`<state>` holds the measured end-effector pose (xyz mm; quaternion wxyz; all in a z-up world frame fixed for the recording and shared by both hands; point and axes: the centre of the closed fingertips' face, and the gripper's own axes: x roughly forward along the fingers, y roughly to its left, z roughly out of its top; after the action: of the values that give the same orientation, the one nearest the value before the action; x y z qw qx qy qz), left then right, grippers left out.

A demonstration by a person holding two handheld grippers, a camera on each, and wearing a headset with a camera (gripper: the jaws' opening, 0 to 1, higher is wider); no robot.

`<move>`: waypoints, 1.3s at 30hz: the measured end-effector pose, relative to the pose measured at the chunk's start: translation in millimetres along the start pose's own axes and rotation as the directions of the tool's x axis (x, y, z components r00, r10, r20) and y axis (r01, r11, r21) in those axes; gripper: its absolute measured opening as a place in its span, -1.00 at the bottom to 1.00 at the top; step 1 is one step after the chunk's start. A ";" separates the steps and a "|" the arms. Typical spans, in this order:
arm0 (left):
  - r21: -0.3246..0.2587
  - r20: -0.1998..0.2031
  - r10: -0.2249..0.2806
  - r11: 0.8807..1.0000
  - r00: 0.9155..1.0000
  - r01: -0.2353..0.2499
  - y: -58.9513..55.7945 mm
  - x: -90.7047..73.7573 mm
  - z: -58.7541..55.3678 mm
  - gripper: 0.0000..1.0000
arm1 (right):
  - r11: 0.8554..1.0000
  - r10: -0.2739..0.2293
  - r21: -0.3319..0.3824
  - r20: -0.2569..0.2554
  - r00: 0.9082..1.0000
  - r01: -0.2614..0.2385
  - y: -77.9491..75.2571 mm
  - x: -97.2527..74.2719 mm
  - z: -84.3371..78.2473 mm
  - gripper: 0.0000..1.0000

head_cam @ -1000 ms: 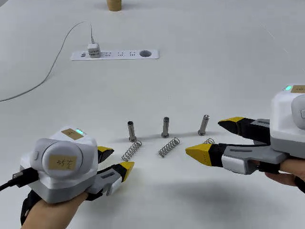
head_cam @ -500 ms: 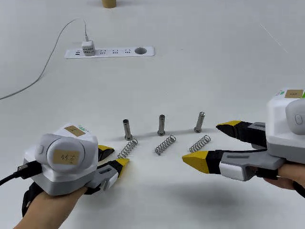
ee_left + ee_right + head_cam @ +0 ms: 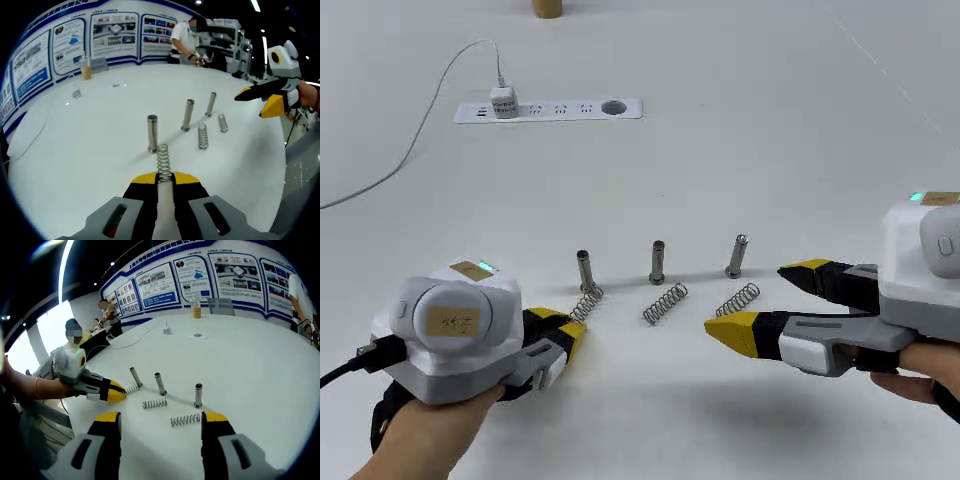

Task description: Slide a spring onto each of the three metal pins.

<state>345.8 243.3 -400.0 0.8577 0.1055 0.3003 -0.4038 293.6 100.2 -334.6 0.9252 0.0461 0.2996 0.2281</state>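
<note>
Now | left tool pinching left spring | right tool wide open, empty

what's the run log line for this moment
left gripper: shut on left spring end | right gripper: open, near right spring | three pins: upright, bare | middle spring: flat on table

White matte workbench, three upright grey metal pins, coiled steel springs beside them, white power strip beyond.
</note>
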 end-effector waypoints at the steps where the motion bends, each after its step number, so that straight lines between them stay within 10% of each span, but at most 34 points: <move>1: 0.005 -0.001 -0.002 1.000 1.000 0.002 -1.3 -1.6 -1.2 -0.80 | 1.000 -0.001 0.007 0.002 1.000 0.001 0.2 -0.1 0.3 0.31; 20: 0.104 0.106 -0.047 0.994 0.993 0.035 -31.2 -46.0 26.0 -0.80 | 0.993 0.100 0.063 0.071 0.992 -0.104 37.2 6.5 26.6 0.08; 39: 0.308 0.207 -0.109 0.951 0.972 0.041 -61.2 -73.1 51.9 -0.80 | 0.954 0.264 0.121 0.094 0.960 -0.274 77.3 14.2 40.0 -0.25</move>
<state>285.8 227.4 -311.0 0.8437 0.1778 0.1417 -0.4863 296.3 177.5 -292.3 0.8913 0.1565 0.2693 0.3295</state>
